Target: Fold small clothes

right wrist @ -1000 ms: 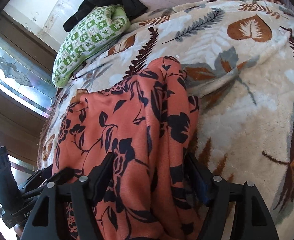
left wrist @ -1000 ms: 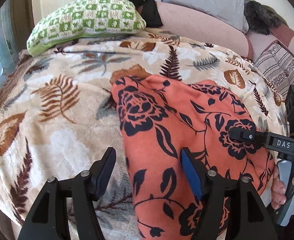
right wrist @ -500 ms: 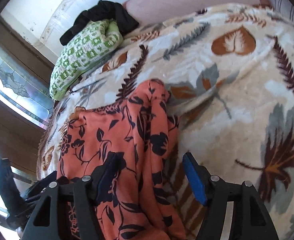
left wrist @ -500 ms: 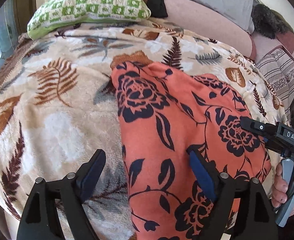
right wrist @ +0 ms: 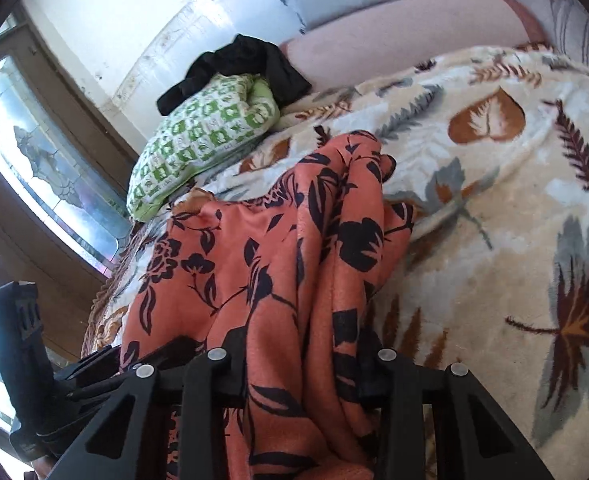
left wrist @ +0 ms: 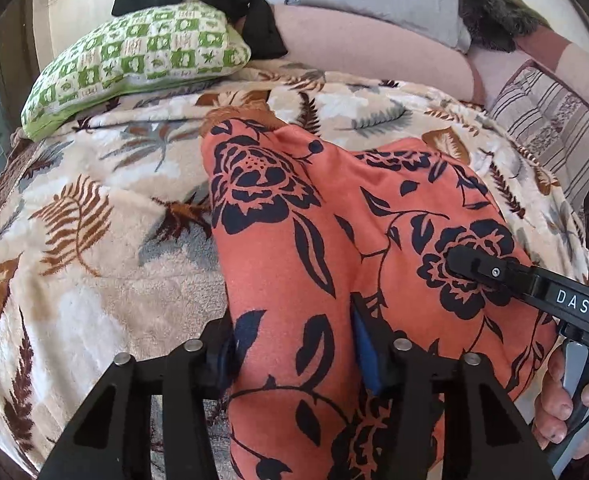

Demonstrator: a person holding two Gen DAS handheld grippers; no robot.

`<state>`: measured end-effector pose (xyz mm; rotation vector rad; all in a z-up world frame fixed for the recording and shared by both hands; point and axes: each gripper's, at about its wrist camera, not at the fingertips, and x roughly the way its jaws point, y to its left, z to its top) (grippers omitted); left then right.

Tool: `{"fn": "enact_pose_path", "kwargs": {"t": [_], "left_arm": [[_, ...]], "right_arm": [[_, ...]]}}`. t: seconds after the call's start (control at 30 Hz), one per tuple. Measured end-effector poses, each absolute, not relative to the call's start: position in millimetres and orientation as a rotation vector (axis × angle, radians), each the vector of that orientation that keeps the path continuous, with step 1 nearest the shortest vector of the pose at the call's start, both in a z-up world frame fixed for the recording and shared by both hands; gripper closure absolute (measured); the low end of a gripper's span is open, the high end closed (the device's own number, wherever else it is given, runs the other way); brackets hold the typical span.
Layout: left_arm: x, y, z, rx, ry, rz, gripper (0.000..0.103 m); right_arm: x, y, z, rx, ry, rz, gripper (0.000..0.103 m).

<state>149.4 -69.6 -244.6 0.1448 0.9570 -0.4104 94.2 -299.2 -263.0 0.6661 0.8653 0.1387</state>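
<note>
You have the orange floral garment (left wrist: 294,248) spread on the leaf-print blanket (left wrist: 94,240), well short of the green pillow (left wrist: 134,64), so its near edge can be lifted; your left gripper (left wrist: 294,348) and right gripper (right wrist: 298,364) both tilt downward, jaws closing around bunched cloth at that edge.

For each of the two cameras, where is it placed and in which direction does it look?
Left wrist: sits on the left claw, looking forward and down over the orange floral garment on the leaf blanket; shows its own fingers, the right claw and a hand.
Right wrist: sits on the right claw, looking across the garment's bunched edge; shows its fingers and the left claw.
Both share garment, blanket, green pillow, black cloth.
</note>
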Motion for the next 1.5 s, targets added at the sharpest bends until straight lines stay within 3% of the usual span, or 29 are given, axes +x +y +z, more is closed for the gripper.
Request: {"fn": "enact_pose_path", "kwargs": {"t": [0.03,0.07,0.1,0.23,0.3,0.33,0.37,0.4,0.53,0.63,0.87,0.9,0.93,0.97,1.1,1.2,1.5], "left_arm": [[152,-67,-250,0.143,0.975,-0.386,0.038],[153,-64,-251,0.130,0.980,-0.378,0.033],[153,-62,-247,0.120,0.980,-0.373,0.031],[136,-50,-226,0.191,0.867,-0.313,0.031],[127,-44,-214,0.210,0.806,-0.282,0.031],[124,-42,-209,0.211,0.785,-0.279,0.031],[121,-39,-206,0.212,0.770,-0.275,0.031],[117,-38,-206,0.216,0.768,-0.270,0.031],[114,-41,-236,0.287,0.884,-0.244,0.029],[107,-45,-240,0.314,0.882,-0.247,0.029],[74,-35,-190,0.252,0.759,-0.246,0.027],[69,-35,-181,0.249,0.741,-0.233,0.024],[65,-34,-172,0.249,0.722,-0.221,0.022],[60,-33,-162,0.244,0.700,-0.213,0.022],[44,-31,-125,0.217,0.628,-0.202,0.021],[33,-30,-102,0.197,0.579,-0.189,0.008],[9,-32,-54,0.155,0.507,-0.200,0.005]], "right_arm": [[97,-307,-275,0.708,0.902,0.104,0.051],[97,-314,-281,0.747,0.908,0.084,0.034],[96,-319,-280,0.769,0.900,0.073,0.032],[75,-327,-230,0.657,0.728,0.030,0.032],[59,-320,-199,0.572,0.612,0.080,0.036],[53,-314,-189,0.548,0.591,0.112,0.044],[51,-307,-186,0.540,0.602,0.143,0.058],[50,-302,-189,0.547,0.635,0.177,0.063],[63,-280,-248,0.554,0.944,0.164,0.065],[60,-277,-247,0.491,0.948,0.138,0.069],[26,-273,-207,0.465,0.822,0.139,0.064],[20,-273,-200,0.454,0.798,0.136,0.060],[20,-272,-189,0.443,0.769,0.131,0.042],[11,-273,-178,0.434,0.732,0.125,0.034],[-8,-270,-147,0.388,0.654,0.106,0.033],[-20,-272,-129,0.394,0.615,0.111,0.033],[-52,-274,-89,0.370,0.565,0.080,0.033]]}}
